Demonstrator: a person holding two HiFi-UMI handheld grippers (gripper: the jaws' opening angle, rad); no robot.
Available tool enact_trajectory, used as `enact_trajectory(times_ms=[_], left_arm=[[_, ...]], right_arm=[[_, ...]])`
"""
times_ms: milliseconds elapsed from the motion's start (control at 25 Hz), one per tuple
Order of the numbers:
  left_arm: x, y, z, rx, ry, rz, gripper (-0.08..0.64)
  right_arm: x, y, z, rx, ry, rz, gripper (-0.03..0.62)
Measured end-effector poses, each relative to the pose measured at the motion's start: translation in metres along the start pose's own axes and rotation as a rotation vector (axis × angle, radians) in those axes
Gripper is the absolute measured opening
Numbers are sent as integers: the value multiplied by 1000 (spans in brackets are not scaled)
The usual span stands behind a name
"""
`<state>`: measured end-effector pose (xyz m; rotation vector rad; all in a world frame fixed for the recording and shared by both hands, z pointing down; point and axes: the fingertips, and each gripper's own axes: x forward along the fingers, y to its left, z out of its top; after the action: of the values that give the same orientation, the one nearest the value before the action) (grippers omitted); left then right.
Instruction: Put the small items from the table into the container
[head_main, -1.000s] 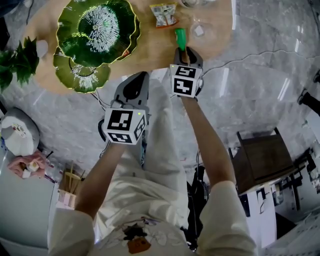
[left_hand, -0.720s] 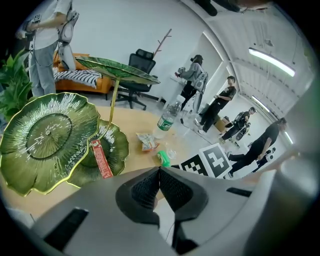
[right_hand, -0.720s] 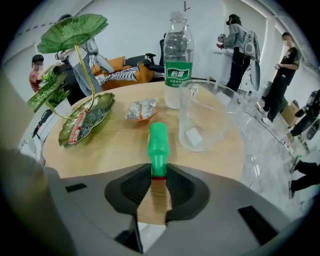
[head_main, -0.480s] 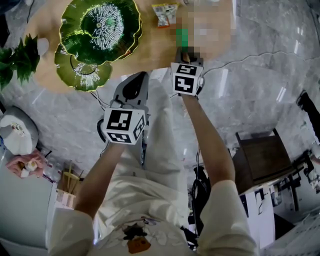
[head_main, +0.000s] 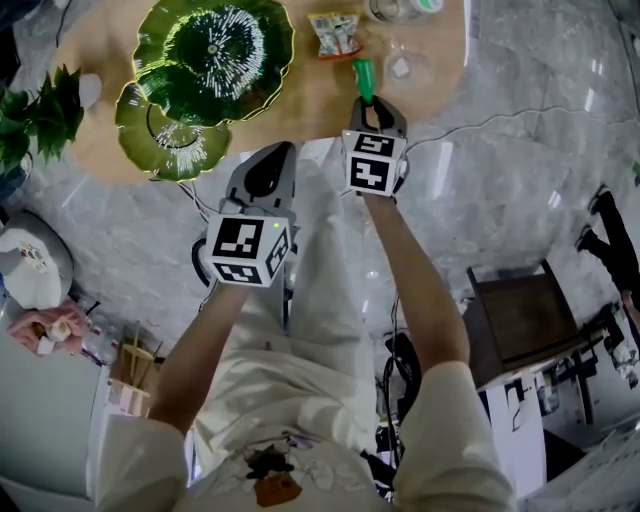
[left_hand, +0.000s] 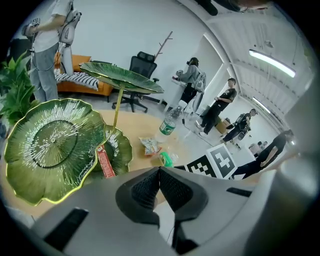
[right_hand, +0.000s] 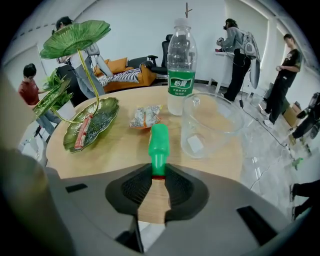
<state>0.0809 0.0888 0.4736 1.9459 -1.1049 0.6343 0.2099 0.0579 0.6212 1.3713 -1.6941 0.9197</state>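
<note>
A small green tube (right_hand: 159, 145) lies on the round wooden table (head_main: 300, 105), pointing away from me. My right gripper (right_hand: 158, 172) is shut on its near end, with the pads pressed on both sides. In the head view the tube (head_main: 362, 78) sticks out past the right gripper (head_main: 371, 106) near the table's edge. My left gripper (head_main: 272, 158) hangs over the floor just short of the table, shut, with nothing between its pads (left_hand: 150, 187). A clear glass bowl (right_hand: 210, 125) stands just right of the tube. A green leaf-shaped dish (right_hand: 92, 122) holds a red packet (right_hand: 82, 132).
A snack packet (right_hand: 145, 116) and a water bottle (right_hand: 181, 67) stand beyond the tube. The tall leaf-shaped dish stand (head_main: 215, 50) fills the table's left part. A potted plant (head_main: 40, 120) is at the far left. A dark chair (head_main: 525, 320) stands on the floor to the right.
Both grippers and the green tube stay where they were. The head view has drifted, so the table and dishes sit slightly further right in the picture.
</note>
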Motion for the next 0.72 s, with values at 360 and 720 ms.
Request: enact_trajectory(times_ms=[360,720], left_arm=[[-16,-2,19,-2,-34,8,8],[-42,3,38,-16,-85,30,8]], right_arm=[[-24,7,18,-25,-21,13,83],[-54,35,32,-73,-39,53,83]])
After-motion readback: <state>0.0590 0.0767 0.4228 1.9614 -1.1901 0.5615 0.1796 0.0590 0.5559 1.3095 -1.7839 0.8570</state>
